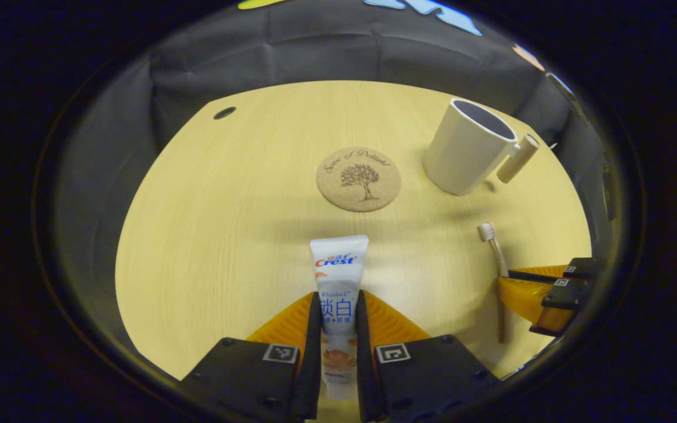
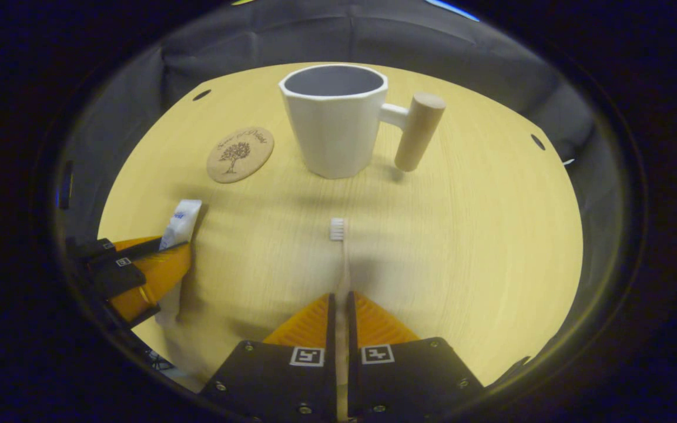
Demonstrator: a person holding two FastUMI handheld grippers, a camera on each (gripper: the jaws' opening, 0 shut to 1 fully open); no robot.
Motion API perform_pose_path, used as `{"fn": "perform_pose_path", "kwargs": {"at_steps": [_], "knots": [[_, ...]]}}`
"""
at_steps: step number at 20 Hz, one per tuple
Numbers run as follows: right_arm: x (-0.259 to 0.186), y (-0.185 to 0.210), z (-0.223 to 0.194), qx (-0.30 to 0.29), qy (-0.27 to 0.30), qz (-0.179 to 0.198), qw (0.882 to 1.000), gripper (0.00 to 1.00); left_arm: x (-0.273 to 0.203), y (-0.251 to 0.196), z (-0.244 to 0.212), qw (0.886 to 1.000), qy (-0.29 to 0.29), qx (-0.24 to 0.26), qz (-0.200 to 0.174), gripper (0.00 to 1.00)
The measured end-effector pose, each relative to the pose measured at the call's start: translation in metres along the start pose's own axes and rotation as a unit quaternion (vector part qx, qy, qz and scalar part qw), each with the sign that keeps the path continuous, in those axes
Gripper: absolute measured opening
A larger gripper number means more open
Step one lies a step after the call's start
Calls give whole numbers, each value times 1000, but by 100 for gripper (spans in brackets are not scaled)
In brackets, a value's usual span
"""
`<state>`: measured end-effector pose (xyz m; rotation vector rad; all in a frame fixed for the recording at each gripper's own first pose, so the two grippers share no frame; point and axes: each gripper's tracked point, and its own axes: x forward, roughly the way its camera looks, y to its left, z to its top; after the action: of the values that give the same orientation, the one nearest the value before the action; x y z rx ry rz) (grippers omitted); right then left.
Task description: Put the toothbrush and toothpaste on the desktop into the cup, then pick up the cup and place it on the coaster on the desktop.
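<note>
holding both items, none in the cup [image 2: 335, 120] yet. left gripper [image 1: 338, 311] is closed on the toothpaste [image 1: 338, 276], right gripper [image 2: 339, 311] is clamped on the toothbrush [image 2: 338, 247]. cup stands empty beside the coaster [image 1: 359, 178]; loading and cup placement remain.

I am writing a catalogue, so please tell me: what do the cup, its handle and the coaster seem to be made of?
Cup: probably matte white ceramic or plastic; faceted walls, no shine. Handle: looks like pale unvarnished wood, a plain round peg. Coaster: apparently cork; speckled tan surface with a dark printed tree.
</note>
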<state>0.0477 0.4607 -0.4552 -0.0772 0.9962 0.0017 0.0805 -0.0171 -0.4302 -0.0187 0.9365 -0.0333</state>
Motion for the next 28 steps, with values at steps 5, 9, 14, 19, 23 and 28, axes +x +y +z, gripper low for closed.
{"fn": "perform_pose_path", "kwargs": {"at_steps": [5,9,14,19,23,28], "knots": [[-6,-4,1,5,2,2,1000,2,-1,-2,1,1000,-1,-1,-4,26],[-11,-3,4,15,1,13,1000,2,-2,0,2,1000,0,5,-6,25],[-27,-3,14,16,-14,23,1000,2,-12,5,12,1000,-16,5,-1,23],[-52,6,20,14,-37,48,998,2,-19,9,16,1000,-24,3,3,25],[-82,11,39,17,-78,68,994,2,-29,12,19,999,-35,-13,0,25],[-121,4,78,44,-126,79,988,1,-39,19,18,999,-42,-24,1,25]]}}
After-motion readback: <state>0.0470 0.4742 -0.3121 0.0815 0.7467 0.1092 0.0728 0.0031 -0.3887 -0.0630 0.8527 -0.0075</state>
